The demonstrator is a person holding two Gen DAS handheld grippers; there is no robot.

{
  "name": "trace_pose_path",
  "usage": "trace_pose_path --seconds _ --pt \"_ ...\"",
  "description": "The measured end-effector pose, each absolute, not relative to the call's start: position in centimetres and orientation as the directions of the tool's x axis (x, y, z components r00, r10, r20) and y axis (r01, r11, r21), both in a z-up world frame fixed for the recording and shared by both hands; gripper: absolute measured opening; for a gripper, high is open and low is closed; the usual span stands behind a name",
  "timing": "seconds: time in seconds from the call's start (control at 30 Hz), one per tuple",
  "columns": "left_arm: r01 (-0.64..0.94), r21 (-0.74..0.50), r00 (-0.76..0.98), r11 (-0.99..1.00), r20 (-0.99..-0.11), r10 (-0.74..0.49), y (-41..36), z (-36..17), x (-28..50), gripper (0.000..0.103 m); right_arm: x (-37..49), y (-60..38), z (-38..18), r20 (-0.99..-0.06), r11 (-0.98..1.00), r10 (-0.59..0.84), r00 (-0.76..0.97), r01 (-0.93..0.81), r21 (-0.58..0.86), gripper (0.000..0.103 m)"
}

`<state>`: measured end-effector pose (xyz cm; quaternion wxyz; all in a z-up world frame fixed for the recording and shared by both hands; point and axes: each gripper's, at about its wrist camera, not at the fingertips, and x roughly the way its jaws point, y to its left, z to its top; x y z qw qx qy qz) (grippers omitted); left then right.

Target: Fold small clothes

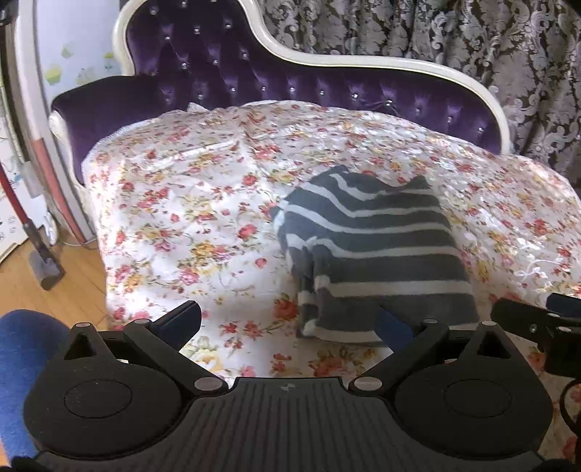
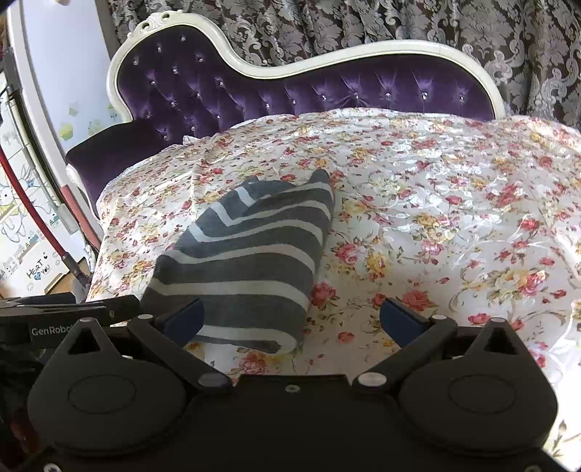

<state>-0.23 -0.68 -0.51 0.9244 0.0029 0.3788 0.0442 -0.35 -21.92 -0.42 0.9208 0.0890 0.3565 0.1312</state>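
The striped garment [image 1: 377, 254] lies folded on the floral cover [image 1: 181, 225], its long axis running away toward the sofa back. Both the left tool [image 1: 290, 323] and right tool [image 2: 290, 319] gape wide, empty, flanking its near hem equally.

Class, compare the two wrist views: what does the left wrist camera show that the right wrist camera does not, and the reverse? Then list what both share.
Only the left wrist view: a blue sleeve at the lower left and a wide patch of wooden floor.

Only the right wrist view: a cartoon drawing with handwriting at the left, and the sofa's carved crest.

Both: the striped garment, folded on the floral sheet, the purple sofa, patterned curtains, and open tongs.
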Motion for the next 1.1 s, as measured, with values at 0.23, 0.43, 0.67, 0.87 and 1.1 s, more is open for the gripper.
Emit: trace_pose_path --seconds 0.23,0.43,0.67,0.87,1.1 --pt "-0.079 0.080 0.710 0.994 -0.695 0.112 -1.19 0.26 -0.98 0.102 -0.86 -21.28 0.34 -0.665 0.972 0.228 0.711 -0.124 0.202 0.102" --pt "-0.070 0.065 0.704 0.995 -0.704 0.096 -1.28 0.25 -1.15 0.102 -1.08 -21.67 0.41 -0.684 0.973 0.208 0.699 -0.074 0.221 0.102" --pt "-0.064 0.039 0.679 0.997 -0.730 0.072 -1.18 -0.19 -1.10 0.101 -1.13 -21.29 0.47 -0.676 0.965 0.245 0.695 -0.107 0.240 0.102" --pt "-0.050 0.049 0.658 0.998 -0.750 0.069 -1.40 -0.51 -1.00 0.101 -1.02 -21.33 0.24 -0.682 0.961 0.260 0.683 -0.114 0.252 0.102" --pt "-0.059 0.028 0.649 0.998 -0.758 0.059 -1.11 -0.37 -0.99 0.101 -0.79 -21.03 -0.10 -0.702 0.963 0.261 0.663 -0.128 0.237 0.102"
